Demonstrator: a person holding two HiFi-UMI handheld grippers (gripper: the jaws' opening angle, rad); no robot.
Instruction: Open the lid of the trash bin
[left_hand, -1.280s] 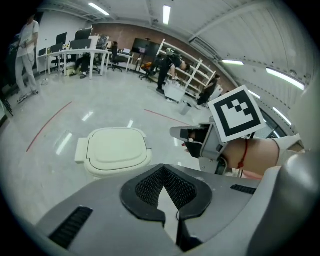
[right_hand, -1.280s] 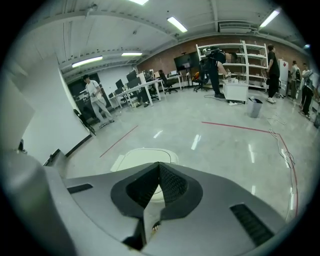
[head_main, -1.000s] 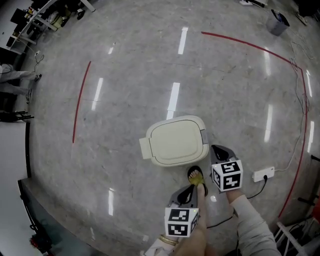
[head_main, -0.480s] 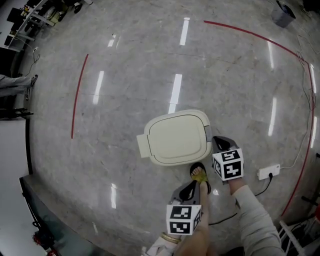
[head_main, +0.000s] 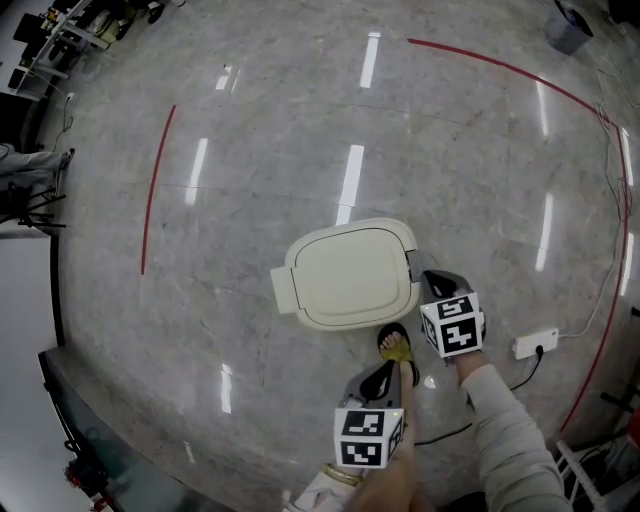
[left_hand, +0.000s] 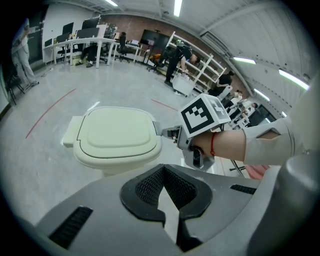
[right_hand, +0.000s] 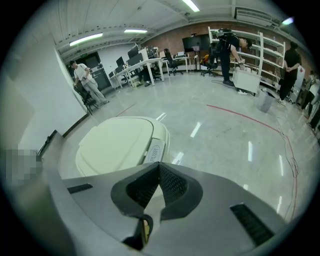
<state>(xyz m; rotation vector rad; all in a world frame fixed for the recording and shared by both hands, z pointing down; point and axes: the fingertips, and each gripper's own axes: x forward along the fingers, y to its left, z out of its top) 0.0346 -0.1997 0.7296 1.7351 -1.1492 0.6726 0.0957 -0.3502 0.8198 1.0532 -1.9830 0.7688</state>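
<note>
A cream trash bin (head_main: 348, 275) stands on the floor with its lid down; it also shows as the bin (left_hand: 116, 132) and the bin (right_hand: 117, 145). A grey push button (right_hand: 155, 151) sits on the lid's edge, at the bin's right side (head_main: 413, 265). My right gripper (head_main: 430, 277) is shut and empty, its tips just beside that button edge. The same gripper (left_hand: 167, 133) reaches toward the lid's corner in the left gripper view. My left gripper (head_main: 384, 373) hangs shut and empty, nearer to me and short of the bin. A foot in a yellow sandal (head_main: 397, 348) stands by the bin's near side.
A white power strip (head_main: 528, 345) with a black cable lies on the floor to the right. Red tape lines (head_main: 155, 190) curve across the polished floor. A bucket (head_main: 564, 30) stands far off. Desks, shelves and several people (right_hand: 82, 75) are in the background.
My right gripper has edged forward along the bin's right side toward the button. The left gripper has hardly moved. The lid stays down.
</note>
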